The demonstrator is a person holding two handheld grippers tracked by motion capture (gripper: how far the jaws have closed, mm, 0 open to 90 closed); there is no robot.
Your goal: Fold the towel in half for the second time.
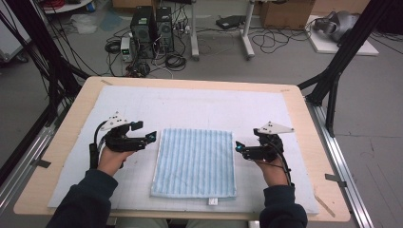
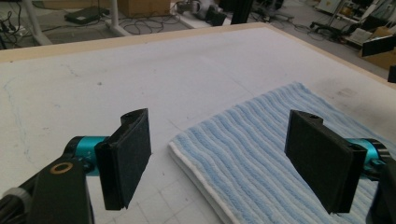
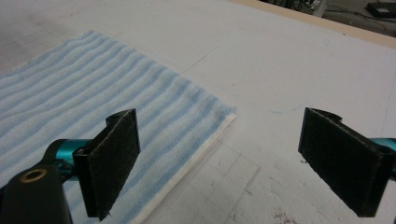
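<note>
A folded towel (image 1: 195, 162) with light blue and white stripes lies flat in the middle of the white mat. My left gripper (image 1: 151, 137) hovers just off its far left corner, jaws wide open and empty. In the left gripper view the towel (image 2: 275, 154) and that corner sit between and ahead of the left gripper (image 2: 229, 161). My right gripper (image 1: 238, 148) is beside the towel's right edge near the far right corner, also open and empty. From the right gripper view, the towel (image 3: 93, 107) and its corner lie ahead of the right gripper (image 3: 233, 163).
A white mat (image 1: 199, 107) covers most of the wooden table (image 1: 304, 109). A small white tag (image 1: 213, 201) lies at the mat's near edge. Black frame posts stand at both sides. Computers and cables sit on the floor beyond the far edge.
</note>
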